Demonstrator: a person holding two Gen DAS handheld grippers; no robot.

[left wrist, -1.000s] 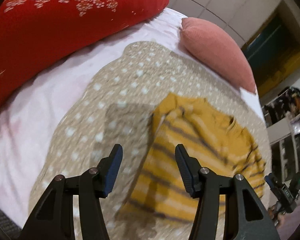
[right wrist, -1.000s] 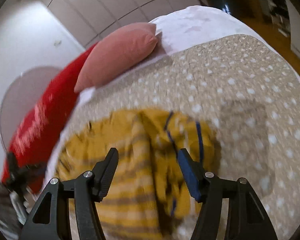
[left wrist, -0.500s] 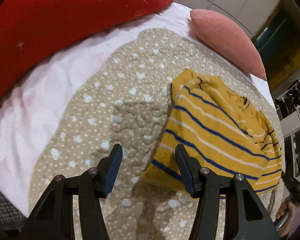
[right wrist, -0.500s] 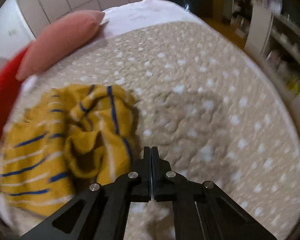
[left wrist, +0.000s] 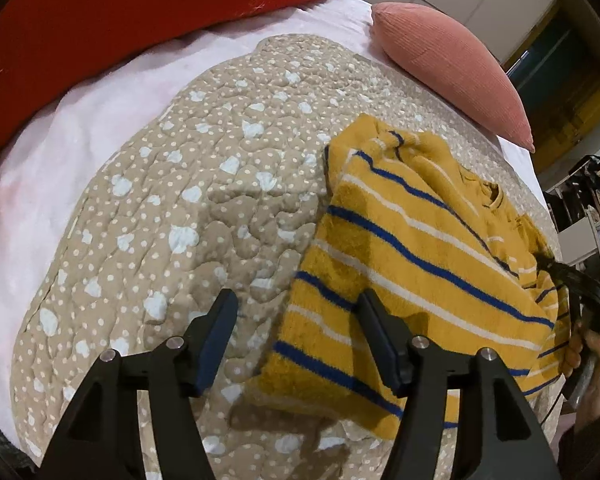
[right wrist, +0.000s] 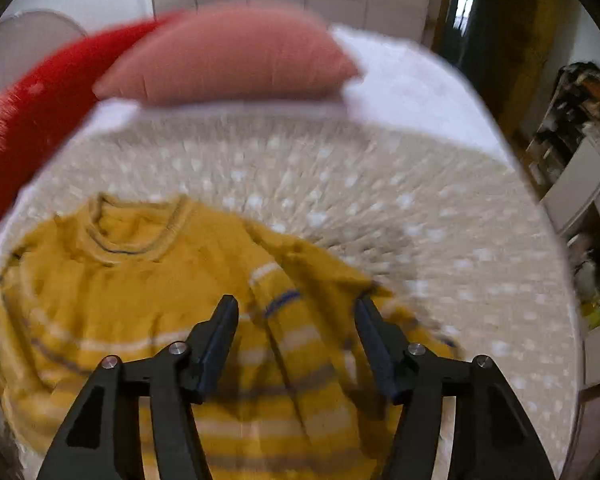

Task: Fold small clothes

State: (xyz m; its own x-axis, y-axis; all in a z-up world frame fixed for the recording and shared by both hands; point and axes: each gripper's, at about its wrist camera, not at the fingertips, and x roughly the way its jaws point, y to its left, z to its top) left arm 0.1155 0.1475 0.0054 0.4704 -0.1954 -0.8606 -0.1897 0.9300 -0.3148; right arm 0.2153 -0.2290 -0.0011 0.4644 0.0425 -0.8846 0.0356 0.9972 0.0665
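Both my left tongs and right tongs hang wide, empty, over the sweater, lower right; one sleeve looks folded in, so I'd pinch the hem next.

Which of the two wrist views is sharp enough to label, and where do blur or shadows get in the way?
Left wrist view: sharp; the gripper's shadow falls on the quilt and the yellow striped sweater. Right wrist view: motion-blurred throughout, stripes and the pink pillow smeared. Both are fisheye-bent with dark corners.
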